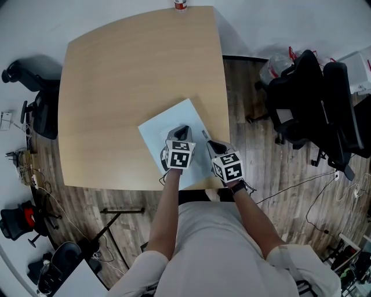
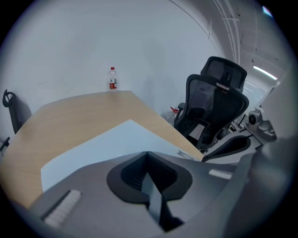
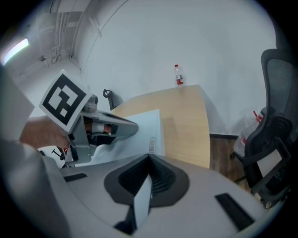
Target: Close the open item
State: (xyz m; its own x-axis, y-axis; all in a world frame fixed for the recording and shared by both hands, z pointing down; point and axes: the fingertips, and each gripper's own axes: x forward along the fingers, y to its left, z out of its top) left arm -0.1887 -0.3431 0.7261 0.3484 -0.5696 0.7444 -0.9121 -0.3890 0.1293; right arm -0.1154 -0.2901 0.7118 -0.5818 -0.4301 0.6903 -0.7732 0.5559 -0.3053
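You are standing at a light wooden table set against a white wall, on a wood-plank floor. A pale blue sheet lies turned at an angle on the near right part of the tabletop, with one corner reaching the edge closest to you. A small bottle with a red label stands upright at the far edge, well apart from the sheet. Black office chairs are off to your right, beyond the table.

Both your grippers are over the sheet, side by side and near each other. Your left gripper has its jaws pressed together at the tips, with nothing between them. Your right gripper is clenched the same way, jaws meeting and nothing in them. From the head view, the left gripper's tip sits over the middle of the sheet and the right gripper's tip over its right part.

The only small object on the sheet is a slim grey strip, lying flat near the sheet's right edge, just beyond the tip of your right gripper. Neither gripper touches it. It is too small to tell what it is, or whether it is open or shut. No other open thing can be made out on the table.
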